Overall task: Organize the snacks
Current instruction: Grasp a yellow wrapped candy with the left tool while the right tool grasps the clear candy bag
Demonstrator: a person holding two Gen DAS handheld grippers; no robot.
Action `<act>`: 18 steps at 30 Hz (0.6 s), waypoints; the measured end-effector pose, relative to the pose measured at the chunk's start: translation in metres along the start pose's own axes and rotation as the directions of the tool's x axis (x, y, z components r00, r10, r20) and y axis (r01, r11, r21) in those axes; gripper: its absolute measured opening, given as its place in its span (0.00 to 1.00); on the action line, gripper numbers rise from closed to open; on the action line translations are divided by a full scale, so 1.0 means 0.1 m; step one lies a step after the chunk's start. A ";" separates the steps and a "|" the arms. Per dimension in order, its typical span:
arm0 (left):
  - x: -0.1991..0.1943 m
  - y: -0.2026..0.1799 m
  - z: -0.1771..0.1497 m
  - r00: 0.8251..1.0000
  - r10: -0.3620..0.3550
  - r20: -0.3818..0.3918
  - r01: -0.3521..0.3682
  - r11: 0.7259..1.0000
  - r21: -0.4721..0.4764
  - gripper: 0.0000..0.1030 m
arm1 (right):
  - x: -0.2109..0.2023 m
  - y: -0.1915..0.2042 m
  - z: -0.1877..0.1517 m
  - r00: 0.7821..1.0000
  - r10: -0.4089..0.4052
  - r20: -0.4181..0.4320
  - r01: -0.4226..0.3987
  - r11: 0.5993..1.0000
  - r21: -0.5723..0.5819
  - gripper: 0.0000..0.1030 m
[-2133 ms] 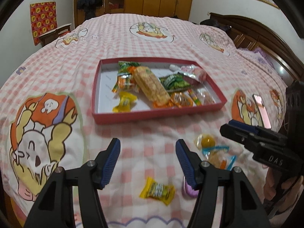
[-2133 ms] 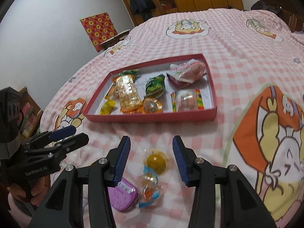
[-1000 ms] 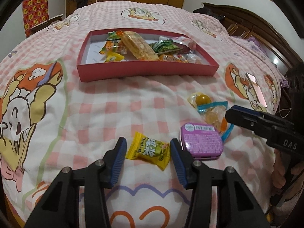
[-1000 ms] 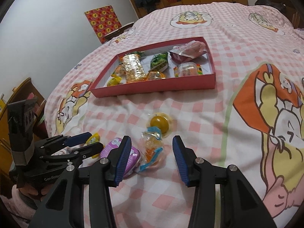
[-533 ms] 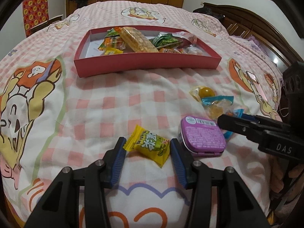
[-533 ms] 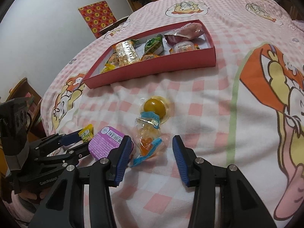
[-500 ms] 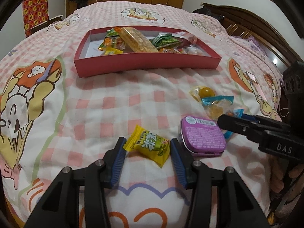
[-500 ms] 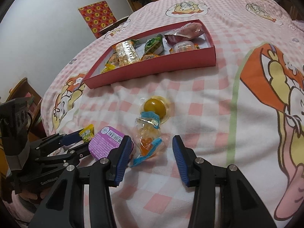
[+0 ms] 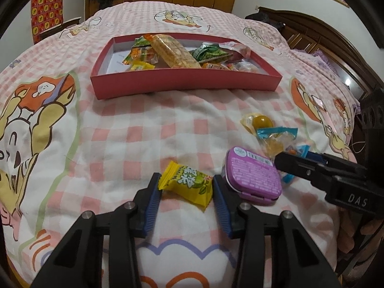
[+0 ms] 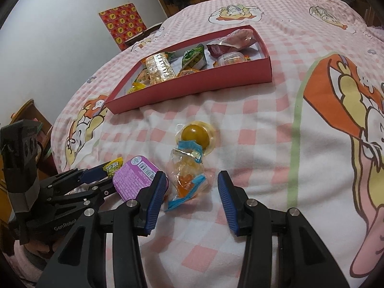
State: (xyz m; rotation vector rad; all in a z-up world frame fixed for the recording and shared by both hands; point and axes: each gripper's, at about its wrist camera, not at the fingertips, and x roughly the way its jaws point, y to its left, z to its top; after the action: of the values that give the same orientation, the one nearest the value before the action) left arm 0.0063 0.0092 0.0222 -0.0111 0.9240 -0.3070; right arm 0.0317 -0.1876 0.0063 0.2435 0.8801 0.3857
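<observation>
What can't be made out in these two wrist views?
Left wrist: near wall of the shallow red cardboard tray hides lower parts of its snacks.
Left wrist: right gripper covers part of clear blue-edged jelly packet.
Right wrist: print on purple rectangular tin too small to read.

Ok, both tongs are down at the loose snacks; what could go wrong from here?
1. The left tongs have just been closing on the yellow candy; they meet only its wrapper ends, so it may slip out.
2. The right tongs stand open around the clear packet, one finger beside the purple tin; closing could nudge the tin too.
</observation>
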 end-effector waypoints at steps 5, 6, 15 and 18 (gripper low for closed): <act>0.04 0.00 0.03 1.000 0.006 -0.007 -0.006 1.000 -0.009 0.43 | 0.05 -0.03 0.00 1.000 0.000 -0.008 0.001 1.000 0.022 0.42; 0.05 0.01 0.05 1.000 0.005 -0.008 -0.005 1.000 -0.015 0.43 | 0.06 -0.04 0.00 1.000 0.001 -0.012 -0.001 1.000 0.030 0.41; 0.13 0.02 0.12 1.000 0.016 -0.007 -0.016 0.999 -0.031 0.42 | 0.14 -0.04 0.01 1.000 -0.011 -0.019 0.012 0.999 0.047 0.36; 0.11 0.02 0.12 1.000 0.022 0.002 -0.022 0.999 -0.030 0.36 | 0.14 -0.05 0.01 1.000 -0.009 -0.018 0.010 0.998 0.055 0.34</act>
State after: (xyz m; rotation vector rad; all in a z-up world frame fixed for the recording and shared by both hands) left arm 0.0223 0.0071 0.0206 -0.0292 0.9263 -0.2729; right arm 0.0421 -0.1863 -0.0050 0.2871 0.9096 0.3557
